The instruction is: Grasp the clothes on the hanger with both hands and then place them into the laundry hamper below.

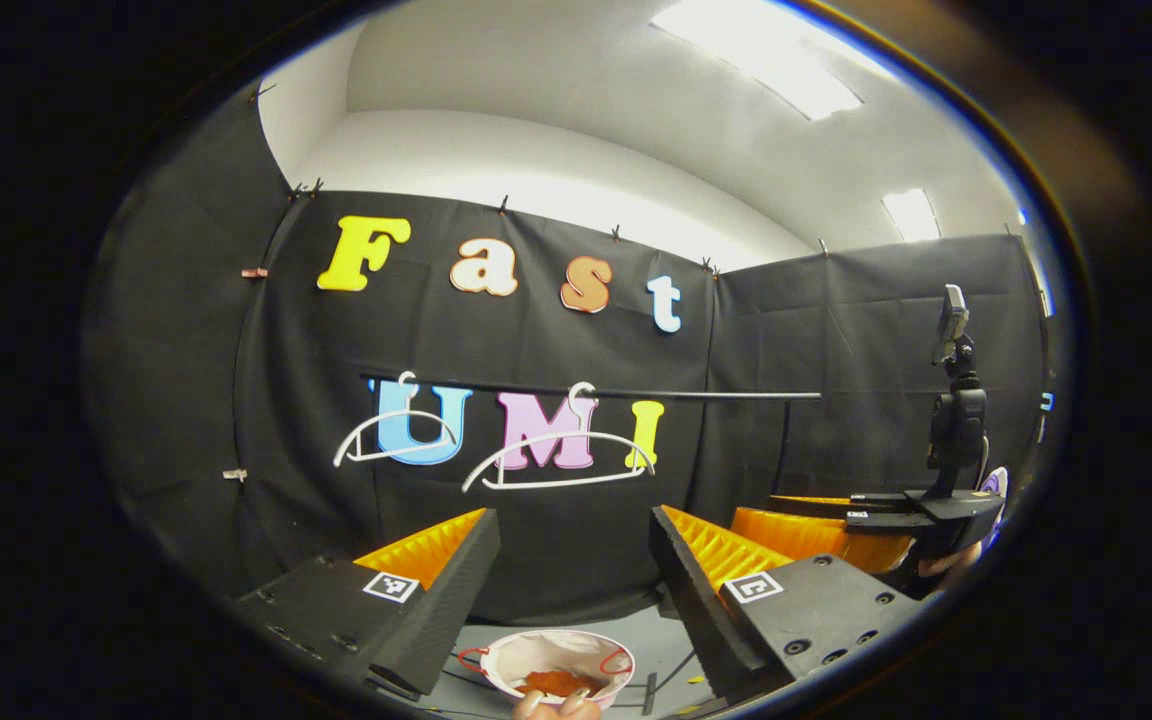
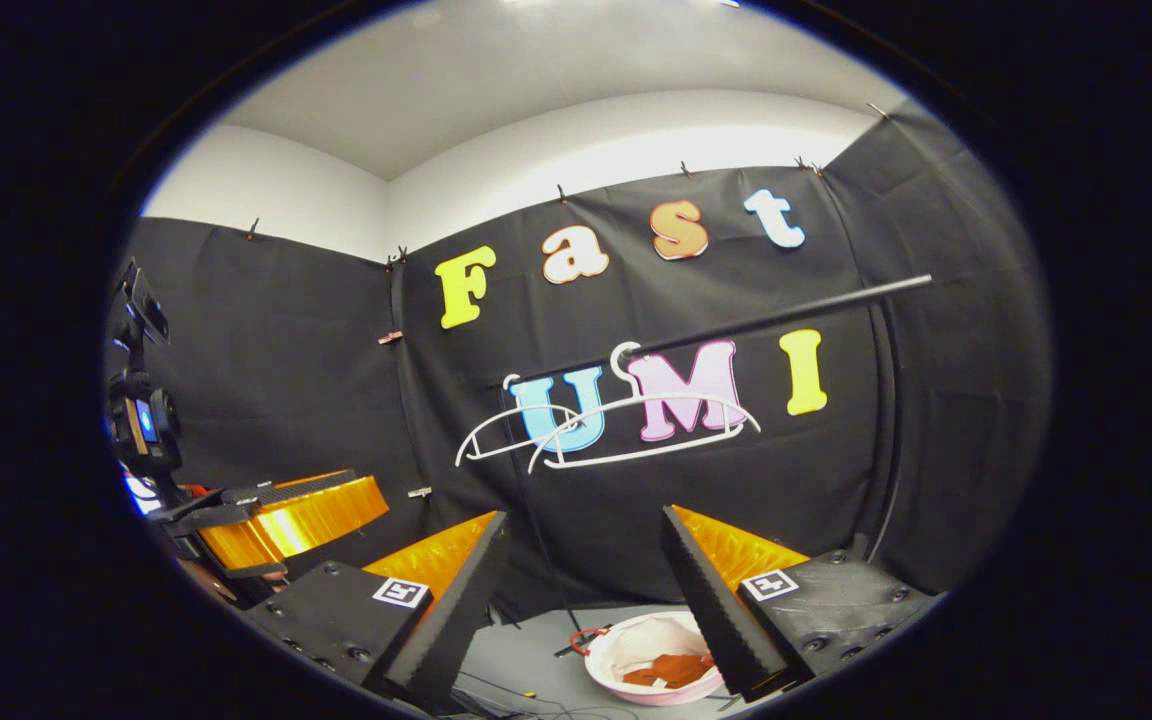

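Laundry hamper [image 2: 652, 660] holds clothes [image 2: 671, 668] below bare hangers [image 2: 626, 425].

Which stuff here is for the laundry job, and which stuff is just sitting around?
For the job:
- two bare white plastic hangers on the black rail
- round pale laundry hamper on the floor, with orange-brown cloth inside
- left gripper and right gripper, both open

Just sitting around:
- thin cables on the grey floor
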A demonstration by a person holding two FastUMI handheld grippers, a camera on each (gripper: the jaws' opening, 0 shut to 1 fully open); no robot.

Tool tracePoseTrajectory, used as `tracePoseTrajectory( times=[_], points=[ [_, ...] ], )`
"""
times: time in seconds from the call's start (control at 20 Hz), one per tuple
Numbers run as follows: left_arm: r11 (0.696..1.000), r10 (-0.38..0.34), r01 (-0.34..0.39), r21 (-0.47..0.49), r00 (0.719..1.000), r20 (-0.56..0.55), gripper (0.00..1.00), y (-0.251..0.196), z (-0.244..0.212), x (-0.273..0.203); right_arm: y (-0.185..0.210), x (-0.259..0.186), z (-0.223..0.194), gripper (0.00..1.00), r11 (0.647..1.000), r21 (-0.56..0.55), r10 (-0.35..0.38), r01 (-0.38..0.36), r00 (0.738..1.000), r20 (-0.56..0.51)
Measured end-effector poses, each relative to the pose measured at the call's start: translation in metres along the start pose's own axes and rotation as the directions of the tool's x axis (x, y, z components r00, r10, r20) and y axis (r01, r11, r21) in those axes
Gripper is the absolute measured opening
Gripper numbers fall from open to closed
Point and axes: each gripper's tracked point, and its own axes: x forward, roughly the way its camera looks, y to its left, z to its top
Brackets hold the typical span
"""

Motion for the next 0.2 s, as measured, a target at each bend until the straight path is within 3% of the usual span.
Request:
tracePoseTrajectory(
  times=[0.2],
  points=[
    [1.000, 0.021, -0.022, 0.007, 0.999, 0.033, 0.95, 0.001, 0.011, -0.001, 0.007, -0.006, 0.035, 0.98, 1.000, 0.005, 0.012, -0.013, 0.995, 0.097]
  ],
)
